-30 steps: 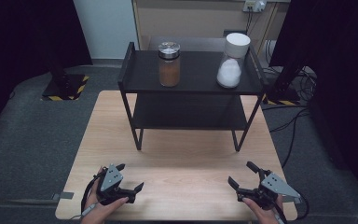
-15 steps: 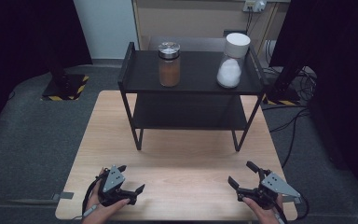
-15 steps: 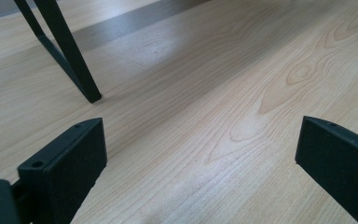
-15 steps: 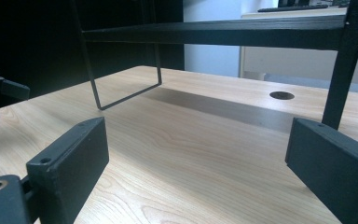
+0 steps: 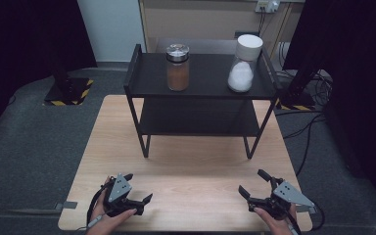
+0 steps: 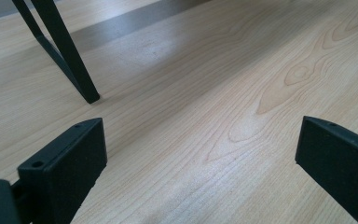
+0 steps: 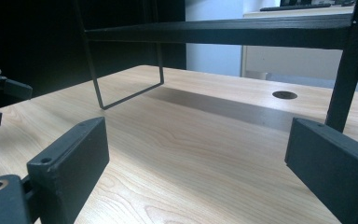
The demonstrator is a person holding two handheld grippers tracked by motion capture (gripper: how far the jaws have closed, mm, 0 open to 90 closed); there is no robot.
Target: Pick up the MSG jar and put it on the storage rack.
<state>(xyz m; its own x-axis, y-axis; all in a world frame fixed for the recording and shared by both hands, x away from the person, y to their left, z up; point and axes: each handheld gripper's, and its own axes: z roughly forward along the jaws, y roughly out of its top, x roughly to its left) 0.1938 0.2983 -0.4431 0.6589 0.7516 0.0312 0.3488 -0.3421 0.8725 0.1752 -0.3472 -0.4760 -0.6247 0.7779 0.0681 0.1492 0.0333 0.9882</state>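
Note:
A black two-tier shelf (image 5: 200, 88) stands at the back of the wooden table (image 5: 196, 171). On its top tier stand a glass jar of brown stuff with a metal lid (image 5: 177, 68) and a jar of white stuff with a white lid (image 5: 242, 66). My left gripper (image 5: 138, 187) rests near the front left edge, open, with bare wood between its jaws (image 6: 200, 154). My right gripper (image 5: 251, 181) sits near the front right edge, open and holding nothing (image 7: 196, 158). Both are well short of the shelf.
The shelf's lower tier (image 5: 196, 120) looks bare. A shelf leg (image 6: 70, 60) stands ahead of the left gripper and another leg (image 7: 349, 70) ahead of the right. A round hole (image 7: 284, 94) shows in the tabletop. Dark curtains and cables (image 5: 313, 83) surround the table.
The left gripper has drifted slightly right and toward the near edge. The right gripper and both jars have stayed put.

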